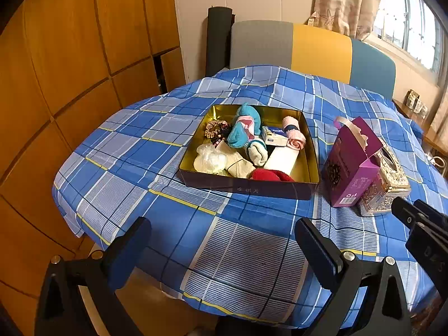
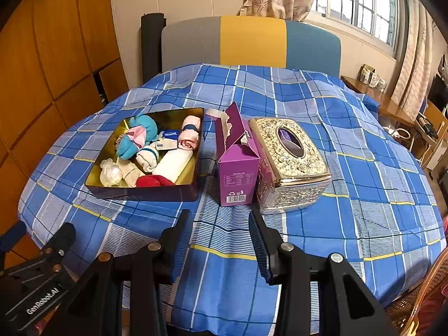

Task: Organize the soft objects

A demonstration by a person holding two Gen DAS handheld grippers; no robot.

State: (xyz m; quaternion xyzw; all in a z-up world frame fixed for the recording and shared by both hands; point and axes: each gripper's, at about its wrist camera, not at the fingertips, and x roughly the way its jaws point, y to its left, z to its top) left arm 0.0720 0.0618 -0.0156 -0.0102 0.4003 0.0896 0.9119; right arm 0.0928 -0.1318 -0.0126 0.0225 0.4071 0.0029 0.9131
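A gold-lined tin tray (image 1: 310,168) (image 2: 96,168) sits mid-table with soft things in it: a teal and pink plush (image 1: 243,126) (image 2: 137,137), a rolled pink towel (image 1: 294,135) (image 2: 190,134), white socks (image 1: 257,152), a red cloth (image 1: 270,175) (image 2: 152,181), a scrunchie (image 1: 215,128) and a plastic bag (image 1: 210,158). A torn-open purple tissue carton (image 1: 350,165) (image 2: 238,162) stands right of the tray, against an ornate gold tissue box (image 1: 389,179) (image 2: 288,154). My left gripper (image 1: 224,240) and right gripper (image 2: 221,235) are open and empty, near the front edge, short of these.
A blue plaid cloth (image 1: 168,128) (image 2: 364,184) covers the round table. A grey, yellow and teal chair back (image 1: 308,47) (image 2: 252,39) stands behind it. Wooden panels are on the left, a window and side furniture (image 2: 392,103) on the right.
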